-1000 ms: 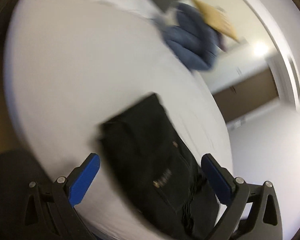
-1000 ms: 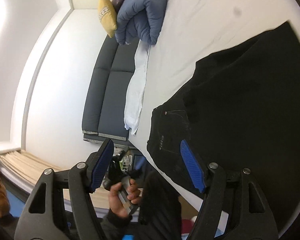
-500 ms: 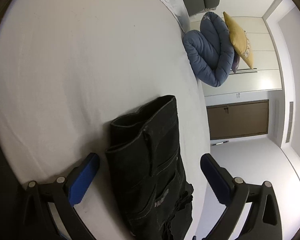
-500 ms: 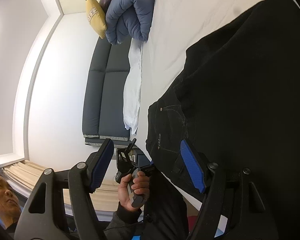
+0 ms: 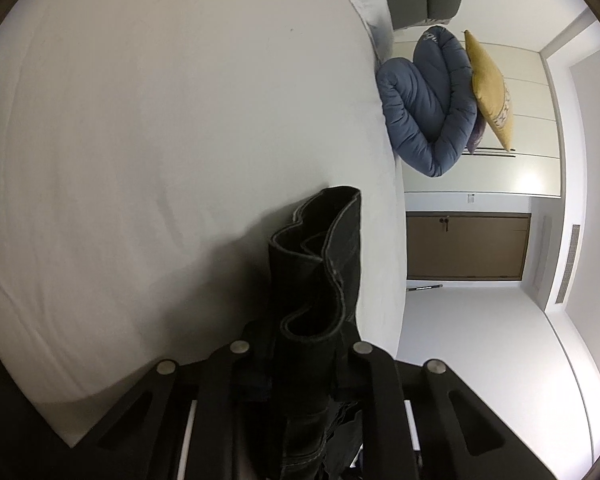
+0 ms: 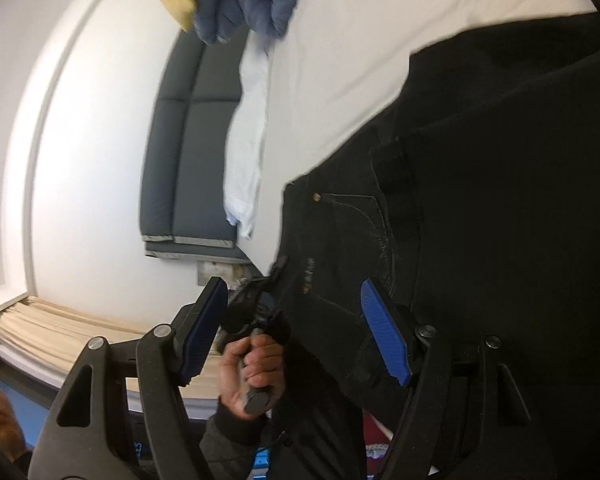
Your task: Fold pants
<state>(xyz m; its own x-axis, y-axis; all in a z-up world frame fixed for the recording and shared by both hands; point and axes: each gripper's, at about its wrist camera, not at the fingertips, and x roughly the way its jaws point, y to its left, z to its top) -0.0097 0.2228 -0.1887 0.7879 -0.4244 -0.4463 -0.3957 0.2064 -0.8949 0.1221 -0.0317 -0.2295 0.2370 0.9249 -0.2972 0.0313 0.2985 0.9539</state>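
Note:
Black pants (image 5: 320, 264) lie on the white bed sheet (image 5: 160, 120) near its edge. My left gripper (image 5: 300, 350) is closing its jaws on the end of the pants, and the fabric is bunched into upright folds between them, hiding the pads. In the right wrist view the pants (image 6: 480, 200) fill the right side, with a rivet and pocket seam showing. My right gripper (image 6: 296, 328) stands open, and the corner of the pants lies between its blue pads without touching them. A hand (image 6: 252, 364) grips the left gripper's handle just beyond it.
A rolled blue duvet (image 5: 428, 108) and a yellow cushion (image 5: 490, 88) sit at the far end of the bed. A white cloth (image 6: 246, 140) hangs over the bed's side, with a grey sofa (image 6: 180, 160) behind it. A brown cabinet (image 5: 466, 246) stands against the far wall.
My left gripper sank toward the pants and its jaws went from wide open to closed on the bunched fabric. My right gripper moved closer along the pants and stayed open.

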